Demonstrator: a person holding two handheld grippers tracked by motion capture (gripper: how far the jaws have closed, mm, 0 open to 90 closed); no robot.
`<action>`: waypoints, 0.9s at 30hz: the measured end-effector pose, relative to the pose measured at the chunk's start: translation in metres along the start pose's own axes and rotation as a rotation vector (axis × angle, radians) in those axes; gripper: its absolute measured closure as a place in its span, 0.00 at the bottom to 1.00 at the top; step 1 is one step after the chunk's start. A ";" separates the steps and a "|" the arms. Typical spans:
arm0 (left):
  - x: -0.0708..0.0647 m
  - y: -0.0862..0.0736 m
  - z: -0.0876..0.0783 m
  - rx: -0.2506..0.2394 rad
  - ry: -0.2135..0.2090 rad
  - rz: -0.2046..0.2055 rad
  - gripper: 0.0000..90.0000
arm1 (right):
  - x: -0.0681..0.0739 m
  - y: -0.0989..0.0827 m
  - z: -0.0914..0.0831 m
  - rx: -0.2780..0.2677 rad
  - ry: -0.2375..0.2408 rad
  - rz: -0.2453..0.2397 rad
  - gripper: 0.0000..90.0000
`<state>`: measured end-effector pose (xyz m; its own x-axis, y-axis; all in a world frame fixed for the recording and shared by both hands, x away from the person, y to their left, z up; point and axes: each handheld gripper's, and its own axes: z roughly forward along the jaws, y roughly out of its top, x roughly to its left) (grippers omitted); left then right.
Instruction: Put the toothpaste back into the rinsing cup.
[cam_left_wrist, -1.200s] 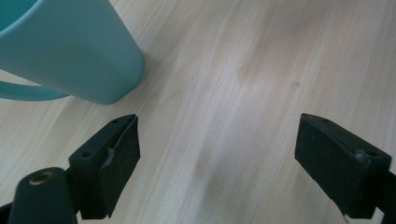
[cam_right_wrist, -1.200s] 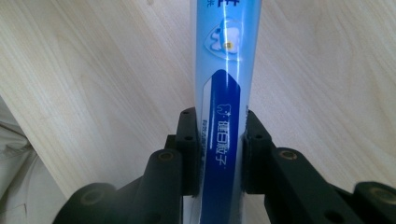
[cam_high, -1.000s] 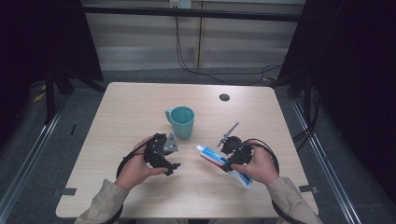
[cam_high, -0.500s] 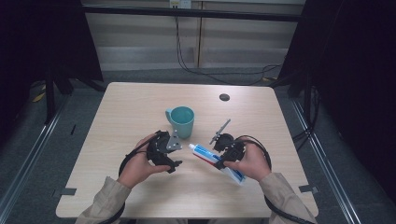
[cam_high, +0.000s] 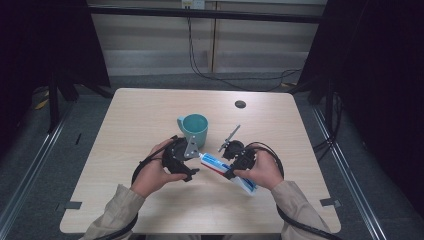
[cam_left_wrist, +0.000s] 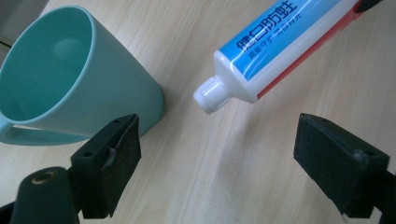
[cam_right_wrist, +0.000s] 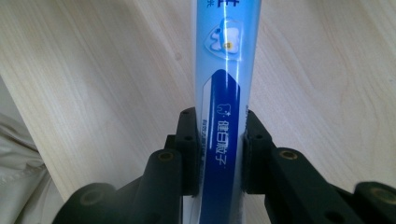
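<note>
Toothpaste tube gripped by the right gripper, its cap offered to the open left gripper.

The toothpaste tube (cam_right_wrist: 223, 93) is clamped between the jaws of the right gripper (cam_right_wrist: 219, 154) and held over the table (cam_high: 140, 115). Its white cap (cam_left_wrist: 211, 94) is pointed between the spread jaws of the left gripper (cam_left_wrist: 233, 154), untouched, just beside the teal mug (cam_left_wrist: 70, 74).

The table (cam_high: 150, 115) is evenly lit from above, while the surroundings are left in deep shadow. A soft shadow is cast just beside the mug (cam_left_wrist: 70, 79) in front of the left gripper (cam_left_wrist: 217, 161). A glare streak is seen along the toothpaste tube (cam_right_wrist: 226, 93) between the right gripper (cam_right_wrist: 219, 149) pads, whose near parts are blurred.
</note>
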<state>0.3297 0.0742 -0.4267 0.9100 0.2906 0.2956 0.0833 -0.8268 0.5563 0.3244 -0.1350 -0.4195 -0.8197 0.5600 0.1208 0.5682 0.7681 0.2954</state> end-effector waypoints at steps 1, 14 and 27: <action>0.000 0.001 0.000 0.000 -0.001 0.002 0.16 | 0.001 0.001 0.000 0.005 -0.002 0.000 0.82; -0.001 0.007 0.004 0.005 0.005 0.038 0.17 | 0.003 0.012 0.002 0.008 0.018 -0.022 0.82; -0.008 0.008 0.010 0.002 0.004 0.098 0.17 | 0.007 0.018 0.000 0.016 0.018 -0.046 0.82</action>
<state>0.3272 0.0601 -0.4321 0.9124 0.2100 0.3514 -0.0053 -0.8522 0.5232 0.3284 -0.1173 -0.4135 -0.8460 0.5184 0.1250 0.5310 0.7976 0.2860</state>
